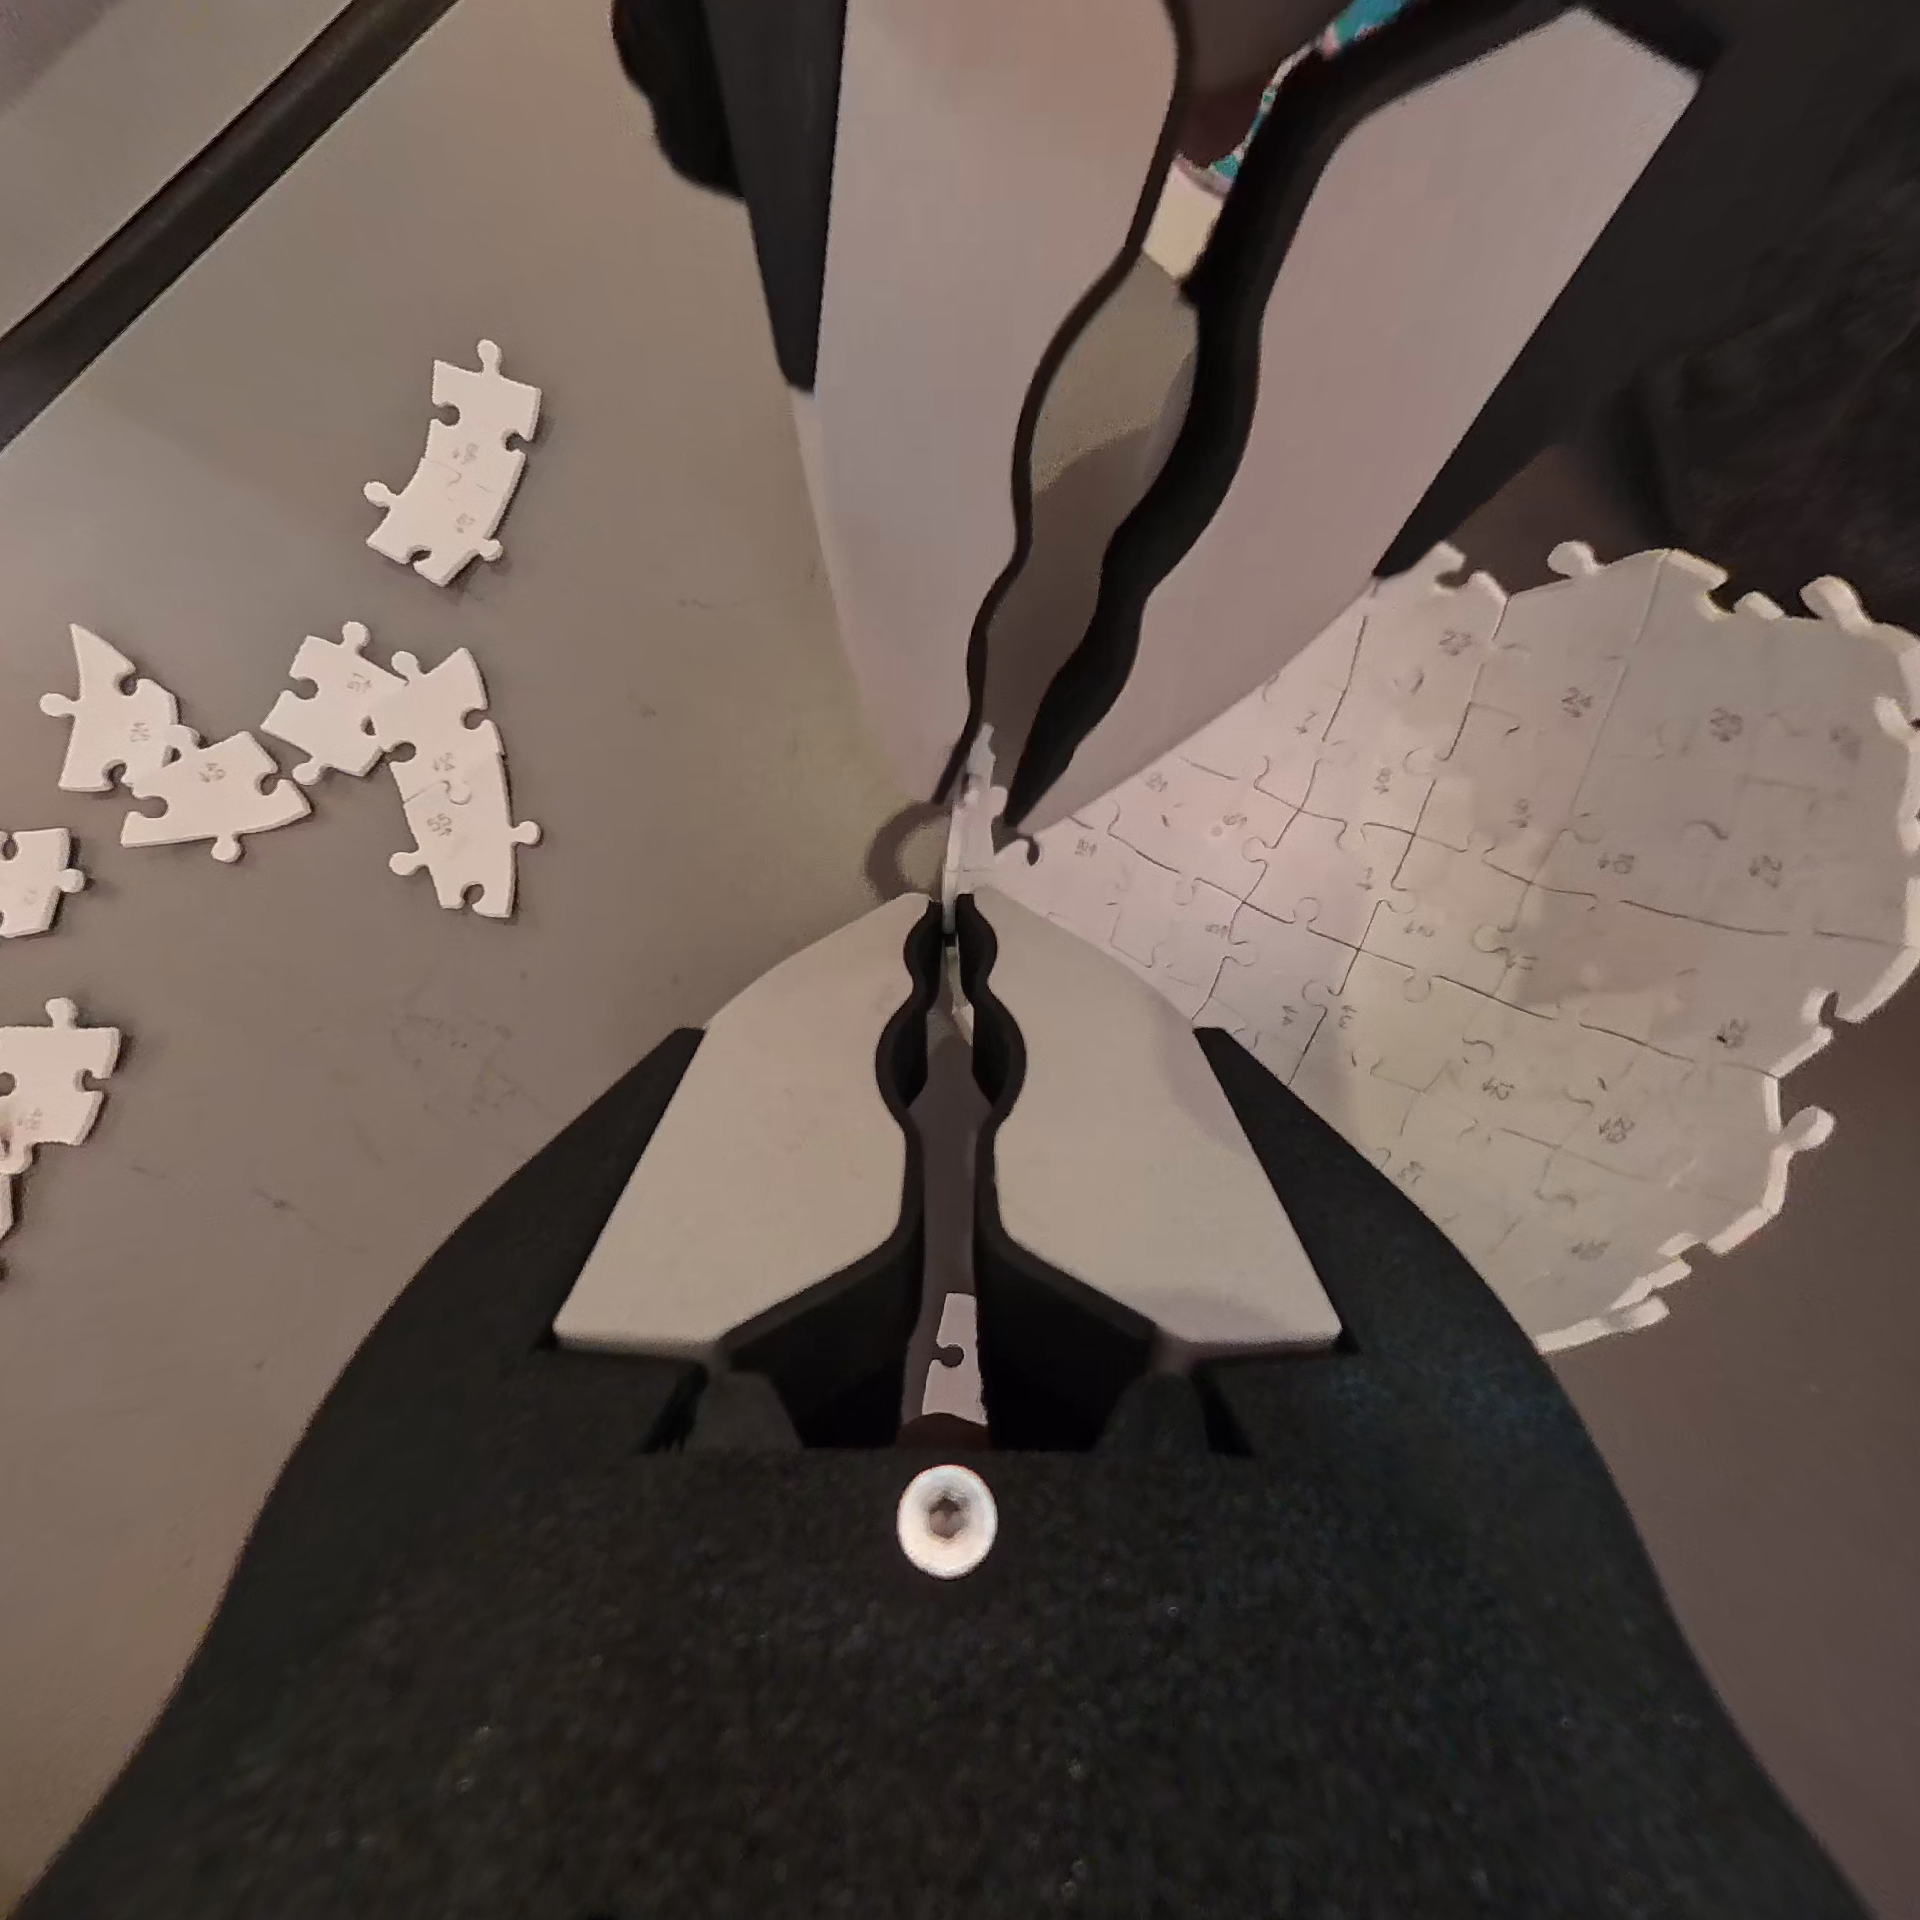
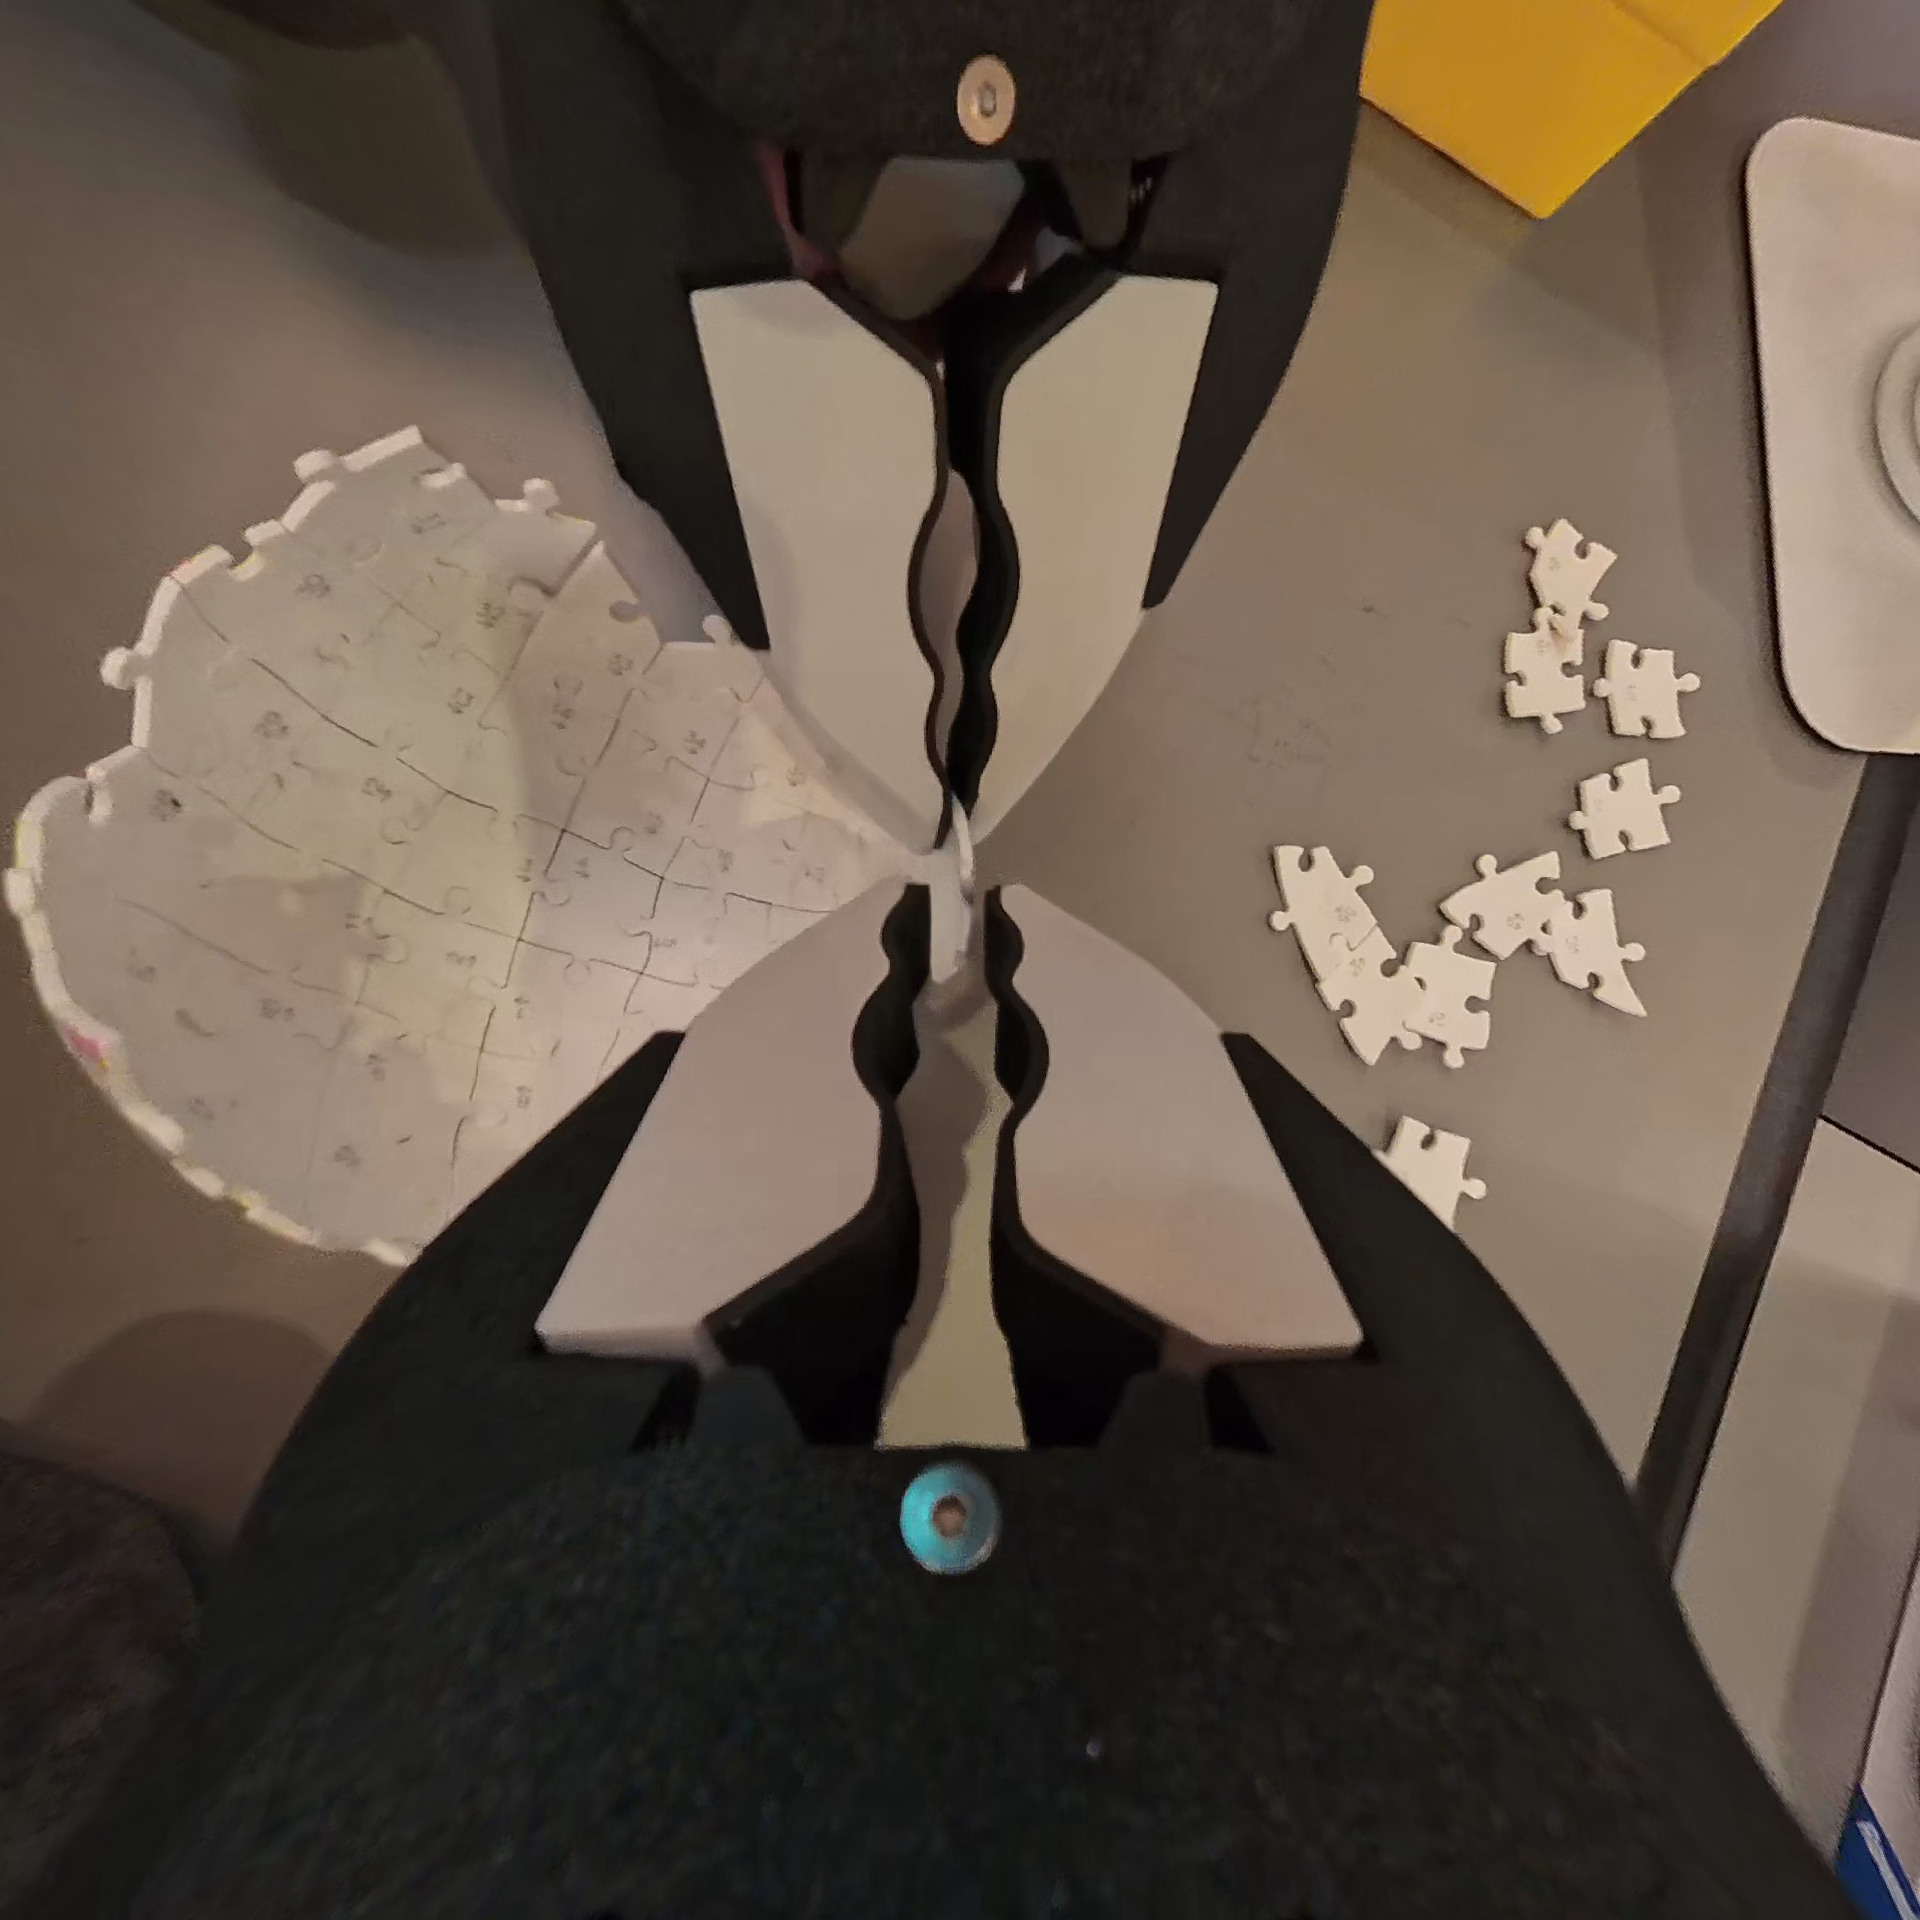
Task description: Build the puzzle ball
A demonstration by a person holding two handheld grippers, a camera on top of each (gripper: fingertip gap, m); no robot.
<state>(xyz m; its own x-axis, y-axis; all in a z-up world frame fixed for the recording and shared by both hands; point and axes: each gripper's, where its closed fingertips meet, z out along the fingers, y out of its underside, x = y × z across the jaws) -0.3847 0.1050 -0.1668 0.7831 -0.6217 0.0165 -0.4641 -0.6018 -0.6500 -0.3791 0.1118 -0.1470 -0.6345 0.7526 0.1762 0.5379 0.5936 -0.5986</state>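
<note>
The partly built puzzle ball point(image 1: 1455, 935) is a white curved shell with its inner side up, also in the right wrist view point(image 2: 364, 831). My left gripper point(image 1: 948, 914) is shut on the shell's rim; it shows from above in the right wrist view point(image 2: 951, 805). My right gripper point(image 2: 951, 904) is shut on a single white puzzle piece point(image 2: 951, 935), held edge-on against that same rim. It enters the left wrist view point(image 1: 982, 821) from the top. The two grippers meet tip to tip. Loose pieces point(image 1: 416, 748) lie on the grey table, also in the right wrist view point(image 2: 1455, 956).
A yellow box point(image 2: 1538, 94) stands at the far edge of the table. A grey rounded base plate point(image 2: 1839, 416) lies beyond the loose pieces. The table's dark edge point(image 1: 156, 239) runs behind the pieces. More pieces point(image 1: 42, 1091) lie at the left border. Only a small space, under 4 cm, lies between the two pairs of fingers.
</note>
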